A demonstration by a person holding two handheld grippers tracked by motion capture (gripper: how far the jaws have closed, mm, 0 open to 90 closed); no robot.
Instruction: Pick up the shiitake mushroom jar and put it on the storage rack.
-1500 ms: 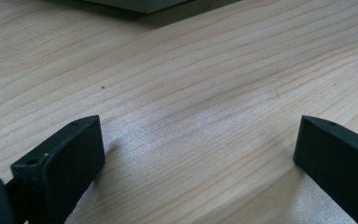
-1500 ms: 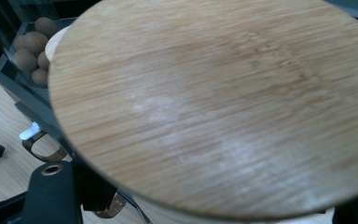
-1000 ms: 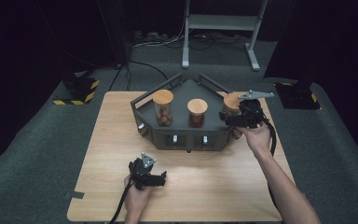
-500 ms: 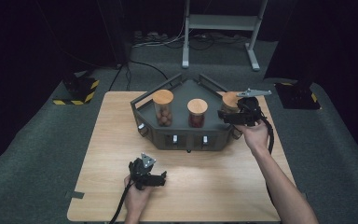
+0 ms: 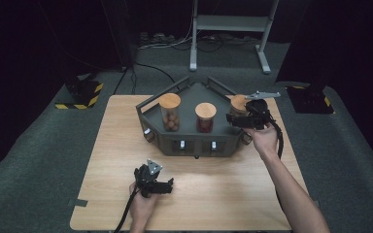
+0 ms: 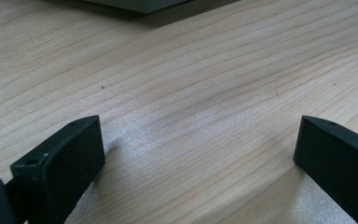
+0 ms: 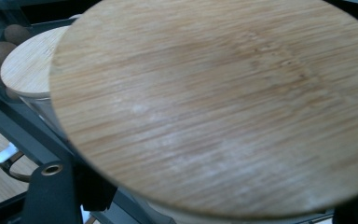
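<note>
A dark grey tray (image 5: 194, 144) stands at the far middle of the wooden table and carries three glass jars with round wooden lids. My right gripper (image 5: 235, 119) is at the tray's right end, shut around the right jar (image 5: 238, 103) just under its lid. In the right gripper view that lid (image 7: 214, 102) looms close, with my black jaws on either side below it. My left gripper (image 5: 168, 186) rests near the table's front edge, well short of the tray. Its jaws (image 6: 196, 154) stand wide open over bare wood, with nothing between them.
The left jar (image 5: 169, 112) holds brown round pieces, and the middle jar (image 5: 205, 118) has dark red contents. The middle jar's lid (image 7: 28, 65) lies just beyond the held one. Grey carpet surrounds the table, and a metal stand (image 5: 228, 29) rises behind it.
</note>
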